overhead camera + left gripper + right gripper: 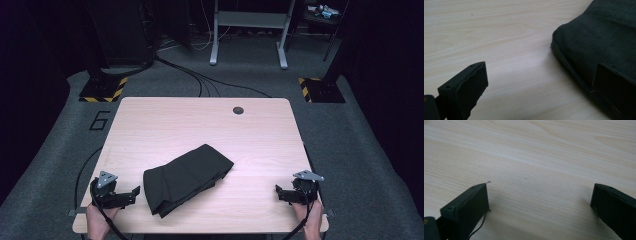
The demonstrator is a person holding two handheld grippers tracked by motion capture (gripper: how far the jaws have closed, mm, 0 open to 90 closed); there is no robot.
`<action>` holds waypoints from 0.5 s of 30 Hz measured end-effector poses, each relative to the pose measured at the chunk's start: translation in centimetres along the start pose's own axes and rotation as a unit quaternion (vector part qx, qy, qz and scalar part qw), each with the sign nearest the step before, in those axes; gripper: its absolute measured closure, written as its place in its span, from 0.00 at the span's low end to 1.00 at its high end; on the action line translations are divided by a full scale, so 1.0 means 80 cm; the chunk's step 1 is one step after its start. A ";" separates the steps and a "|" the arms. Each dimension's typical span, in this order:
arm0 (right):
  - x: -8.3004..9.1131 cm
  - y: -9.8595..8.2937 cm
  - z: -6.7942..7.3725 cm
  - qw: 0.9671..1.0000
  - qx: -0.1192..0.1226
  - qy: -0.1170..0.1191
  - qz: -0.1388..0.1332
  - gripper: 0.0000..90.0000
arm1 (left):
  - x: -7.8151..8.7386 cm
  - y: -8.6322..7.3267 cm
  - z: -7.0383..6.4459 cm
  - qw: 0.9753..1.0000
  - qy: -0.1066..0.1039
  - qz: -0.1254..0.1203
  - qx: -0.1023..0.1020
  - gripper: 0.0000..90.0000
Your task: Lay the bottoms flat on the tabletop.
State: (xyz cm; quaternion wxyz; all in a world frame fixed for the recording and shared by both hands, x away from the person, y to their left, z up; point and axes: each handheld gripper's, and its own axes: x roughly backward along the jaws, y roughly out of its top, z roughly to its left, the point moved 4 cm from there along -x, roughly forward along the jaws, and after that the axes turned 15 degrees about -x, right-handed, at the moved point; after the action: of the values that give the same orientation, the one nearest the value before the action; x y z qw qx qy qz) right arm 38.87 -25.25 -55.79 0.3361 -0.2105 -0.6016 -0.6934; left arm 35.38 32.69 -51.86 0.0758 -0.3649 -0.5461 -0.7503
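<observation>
Folded dark cloth point(187, 177) lies cropped in the left gripper view, between both spread-jawed, empty hand-held grippers.

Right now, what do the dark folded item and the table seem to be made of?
The folded item looks like matt dark woven cloth: the left gripper view shows a fine weave and soft rounded folds. The table looks like pale wood-grain laminate, smooth with faint sheen; possibly real wood.

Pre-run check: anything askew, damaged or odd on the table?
Nothing damaged or spilled. The dark folded cloth lies skewed across the table, with loose uneven layers at its near end. Left gripper sits just beside it with jaws open; right gripper rests apart, also open. A thin thread trails by its jaw.
</observation>
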 end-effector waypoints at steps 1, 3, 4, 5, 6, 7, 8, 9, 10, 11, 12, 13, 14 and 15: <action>0.000 0.000 0.000 1.000 -0.002 0.000 0.001 0.01 | -0.001 0.003 -0.003 1.000 0.003 -0.006 0.001 0.00; 0.000 0.000 0.000 1.000 0.001 0.000 0.000 0.01 | -0.001 0.010 -0.008 1.000 -0.005 -0.009 -0.001 0.00; 0.000 0.000 0.000 1.000 -0.001 -0.001 0.001 0.01 | -0.001 0.014 -0.011 1.000 -0.007 -0.010 -0.001 0.00; 0.000 0.000 0.000 1.000 -0.003 -0.001 0.001 0.01 | -0.001 0.014 -0.011 1.000 -0.007 -0.010 -0.001 0.00; 0.000 0.000 0.000 1.000 -0.002 -0.001 0.001 0.01 | -0.003 0.022 -0.018 1.000 -0.015 -0.011 -0.006 0.00; 0.000 0.000 0.000 1.000 0.001 0.000 0.000 0.01 | -0.003 0.022 -0.018 1.000 -0.015 -0.011 -0.006 0.00; 0.000 0.000 0.000 1.000 0.001 0.000 -0.001 0.01 | -0.008 0.030 -0.027 1.000 -0.020 -0.011 -0.015 0.00; 0.000 0.000 0.000 1.000 0.001 0.000 -0.001 0.01 | -0.010 0.034 -0.032 0.999 -0.026 -0.008 -0.020 0.00; 0.000 0.000 0.000 1.000 0.001 0.000 -0.001 0.02 | -0.014 0.038 -0.037 0.999 -0.029 -0.006 -0.024 0.00; 0.000 0.000 0.000 1.000 0.000 0.000 -0.002 0.02 | -0.018 0.041 -0.041 0.999 -0.032 -0.004 -0.025 0.00; 0.000 0.000 0.000 1.000 0.000 0.000 -0.002 0.02 | -0.022 0.046 -0.047 0.999 -0.039 -0.001 -0.028 0.00; 0.000 0.000 0.000 1.000 0.000 0.000 -0.002 0.02 | -0.027 0.050 -0.052 0.999 -0.041 0.004 -0.032 0.00; 0.000 0.000 0.000 1.000 0.000 0.000 -0.002 0.02 | -0.031 0.053 -0.057 0.998 -0.045 0.005 -0.035 0.00; 0.000 0.000 0.000 1.000 0.000 0.001 -0.002 0.02 | -0.036 0.056 -0.060 0.998 -0.049 0.011 -0.042 0.00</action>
State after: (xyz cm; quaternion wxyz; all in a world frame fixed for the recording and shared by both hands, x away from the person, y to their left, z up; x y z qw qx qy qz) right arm 38.87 -25.25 -55.79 0.3351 -0.2086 -0.6021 -0.6940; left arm 37.49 25.94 -50.92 0.0422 -0.4100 -0.5133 -0.7528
